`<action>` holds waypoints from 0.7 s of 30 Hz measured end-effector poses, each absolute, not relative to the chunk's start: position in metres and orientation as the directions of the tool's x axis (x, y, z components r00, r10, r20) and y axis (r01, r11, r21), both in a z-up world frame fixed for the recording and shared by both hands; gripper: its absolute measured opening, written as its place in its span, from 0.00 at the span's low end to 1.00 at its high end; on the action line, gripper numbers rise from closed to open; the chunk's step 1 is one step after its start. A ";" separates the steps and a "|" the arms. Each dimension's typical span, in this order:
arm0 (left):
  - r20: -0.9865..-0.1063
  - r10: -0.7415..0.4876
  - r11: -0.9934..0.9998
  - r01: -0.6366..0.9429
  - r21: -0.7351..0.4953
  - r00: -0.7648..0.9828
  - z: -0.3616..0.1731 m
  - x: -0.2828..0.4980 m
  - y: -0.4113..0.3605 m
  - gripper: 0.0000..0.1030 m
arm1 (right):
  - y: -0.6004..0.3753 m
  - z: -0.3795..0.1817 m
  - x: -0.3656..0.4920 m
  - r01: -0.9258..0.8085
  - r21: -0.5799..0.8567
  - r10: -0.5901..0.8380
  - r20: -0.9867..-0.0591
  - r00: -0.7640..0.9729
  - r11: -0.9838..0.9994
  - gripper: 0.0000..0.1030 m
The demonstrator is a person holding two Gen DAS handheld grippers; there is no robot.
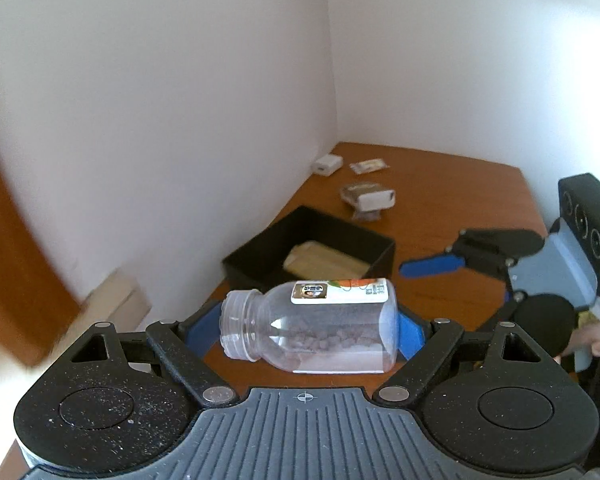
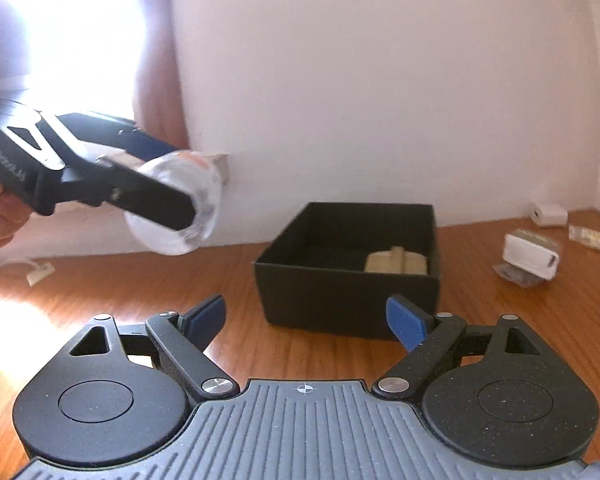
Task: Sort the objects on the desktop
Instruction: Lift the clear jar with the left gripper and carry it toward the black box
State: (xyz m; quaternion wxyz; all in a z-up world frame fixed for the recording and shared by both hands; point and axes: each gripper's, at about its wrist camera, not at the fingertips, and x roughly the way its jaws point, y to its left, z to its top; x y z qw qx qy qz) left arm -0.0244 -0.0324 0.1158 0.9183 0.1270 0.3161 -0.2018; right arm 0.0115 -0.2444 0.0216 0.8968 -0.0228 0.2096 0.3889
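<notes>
Holding a clear plastic bottle (image 1: 312,324) sideways between its blue pads, the left tool (image 1: 310,330) was lifted above the bench (image 1: 452,200), on the near-left side of the black box (image 1: 312,250). The bottle had no cap, its open mouth pointed to the left, and some grey pieces lay inside it under a white label. The right tool (image 2: 306,322) stood wide apart with nothing between its fingers, just in front of the black box (image 2: 348,272). A beige flat thing (image 2: 396,262) lay inside the box. Beyond the box, toward the wall corner, a white small device (image 2: 532,256) rested on a dark packet, and farther from the box were a white charger (image 2: 548,214) and a small clear packet (image 2: 590,238), all apart from each other.
</notes>
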 end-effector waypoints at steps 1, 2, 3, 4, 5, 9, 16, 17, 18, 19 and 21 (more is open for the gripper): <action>-0.632 -0.289 0.890 0.445 0.099 0.719 0.113 -0.028 -0.028 0.85 | -0.242 0.021 0.010 -0.712 0.109 0.688 -0.392 0.611 0.694 0.84; -0.632 -0.286 0.894 0.439 0.095 0.720 0.111 -0.032 -0.025 0.85 | -0.241 0.021 0.009 -0.715 0.102 0.689 -0.391 0.610 0.691 0.84; -0.635 -0.283 0.896 0.434 0.092 0.719 0.107 -0.033 -0.024 0.85 | -0.239 0.019 0.008 -0.718 0.092 0.688 -0.392 0.611 0.690 0.84; -0.639 -0.279 0.898 0.430 0.090 0.717 0.104 -0.035 -0.021 0.85 | -0.237 0.019 0.006 -0.712 0.069 0.675 -0.394 0.624 0.699 0.84; -0.642 -0.273 0.900 0.425 0.092 0.716 0.101 -0.036 -0.018 0.85 | -0.237 0.018 0.005 -0.703 0.052 0.662 -0.393 0.639 0.709 0.84; -0.653 -0.239 0.907 0.405 0.115 0.719 0.089 -0.041 -0.012 0.85 | -0.238 0.017 0.005 -0.704 0.048 0.663 -0.388 0.641 0.709 0.92; -0.678 -0.204 0.919 0.376 0.115 0.706 0.073 -0.046 -0.005 0.85 | -0.242 0.017 0.002 -0.688 0.058 0.657 -0.365 0.659 0.723 0.97; -0.682 -0.198 0.919 0.375 0.120 0.704 0.072 -0.047 -0.004 0.85 | -0.243 0.017 0.003 -0.684 0.063 0.655 -0.364 0.662 0.726 0.98; -0.686 -0.193 0.919 0.374 0.124 0.701 0.071 -0.049 -0.003 0.85 | -0.243 0.017 0.003 -0.681 0.067 0.654 -0.362 0.665 0.730 0.98; -0.690 -0.186 0.919 0.373 0.130 0.700 0.069 -0.049 -0.002 0.85 | -0.244 0.017 0.003 -0.678 0.069 0.652 -0.360 0.668 0.732 0.98; -0.696 -0.174 0.919 0.369 0.140 0.696 0.066 -0.052 0.000 0.85 | -0.243 0.017 0.002 -0.673 0.067 0.647 -0.360 0.672 0.736 0.99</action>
